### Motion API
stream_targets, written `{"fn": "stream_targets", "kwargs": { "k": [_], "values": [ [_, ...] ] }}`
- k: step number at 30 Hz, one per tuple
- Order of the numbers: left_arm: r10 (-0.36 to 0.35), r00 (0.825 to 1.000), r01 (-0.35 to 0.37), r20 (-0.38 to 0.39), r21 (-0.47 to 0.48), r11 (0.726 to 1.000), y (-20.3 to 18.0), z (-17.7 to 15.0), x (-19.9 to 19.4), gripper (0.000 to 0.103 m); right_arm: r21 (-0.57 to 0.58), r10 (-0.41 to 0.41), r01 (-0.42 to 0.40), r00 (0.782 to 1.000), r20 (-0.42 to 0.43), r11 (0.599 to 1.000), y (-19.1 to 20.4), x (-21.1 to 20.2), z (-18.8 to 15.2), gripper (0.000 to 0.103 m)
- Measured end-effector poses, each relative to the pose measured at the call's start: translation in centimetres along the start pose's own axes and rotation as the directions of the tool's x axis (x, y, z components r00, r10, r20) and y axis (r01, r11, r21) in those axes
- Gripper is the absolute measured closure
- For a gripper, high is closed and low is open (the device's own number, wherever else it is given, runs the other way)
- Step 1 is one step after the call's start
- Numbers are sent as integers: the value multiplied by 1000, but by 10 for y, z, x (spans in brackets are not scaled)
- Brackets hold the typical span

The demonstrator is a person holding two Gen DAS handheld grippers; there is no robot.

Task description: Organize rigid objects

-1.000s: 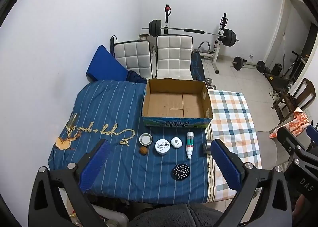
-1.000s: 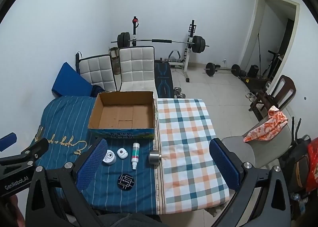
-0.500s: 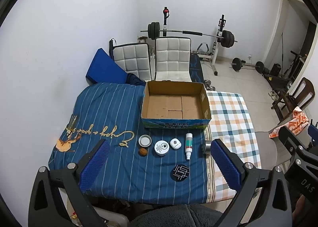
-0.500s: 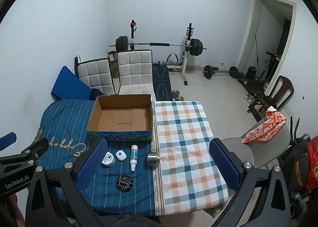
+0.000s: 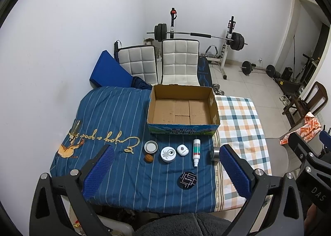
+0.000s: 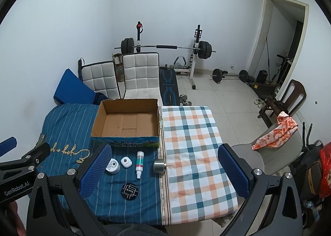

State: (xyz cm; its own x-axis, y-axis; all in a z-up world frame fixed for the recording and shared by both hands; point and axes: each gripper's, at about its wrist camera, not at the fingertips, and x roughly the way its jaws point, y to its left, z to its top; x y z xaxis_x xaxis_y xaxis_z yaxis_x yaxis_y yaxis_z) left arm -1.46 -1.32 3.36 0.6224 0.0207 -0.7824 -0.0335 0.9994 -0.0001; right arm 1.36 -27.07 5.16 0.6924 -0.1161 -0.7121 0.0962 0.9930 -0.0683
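Left wrist view: nothing packed yet, both hand-held grippers spread apart (empty). Your next move: lower onto the spray bottle (image 5: 196,151) before the cardboard box (image 5: 183,130).

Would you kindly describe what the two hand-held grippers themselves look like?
Both are alike: the left hand-held gripper and right hand-held gripper have black angular metal frames with silver bolts and blue textured fingers. White lettering reads "GenRobot.AI" and "DAS". No cables show.
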Motion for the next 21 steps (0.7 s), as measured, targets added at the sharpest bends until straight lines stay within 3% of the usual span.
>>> {"fn": "stream_targets", "kwargs": {
  "k": [21],
  "values": [
    [-2,1000,2,4,-3,1000,-2,-2,1,0,2,-5,5,1000,2,1000,1,7,-1,0]
  ]
}}
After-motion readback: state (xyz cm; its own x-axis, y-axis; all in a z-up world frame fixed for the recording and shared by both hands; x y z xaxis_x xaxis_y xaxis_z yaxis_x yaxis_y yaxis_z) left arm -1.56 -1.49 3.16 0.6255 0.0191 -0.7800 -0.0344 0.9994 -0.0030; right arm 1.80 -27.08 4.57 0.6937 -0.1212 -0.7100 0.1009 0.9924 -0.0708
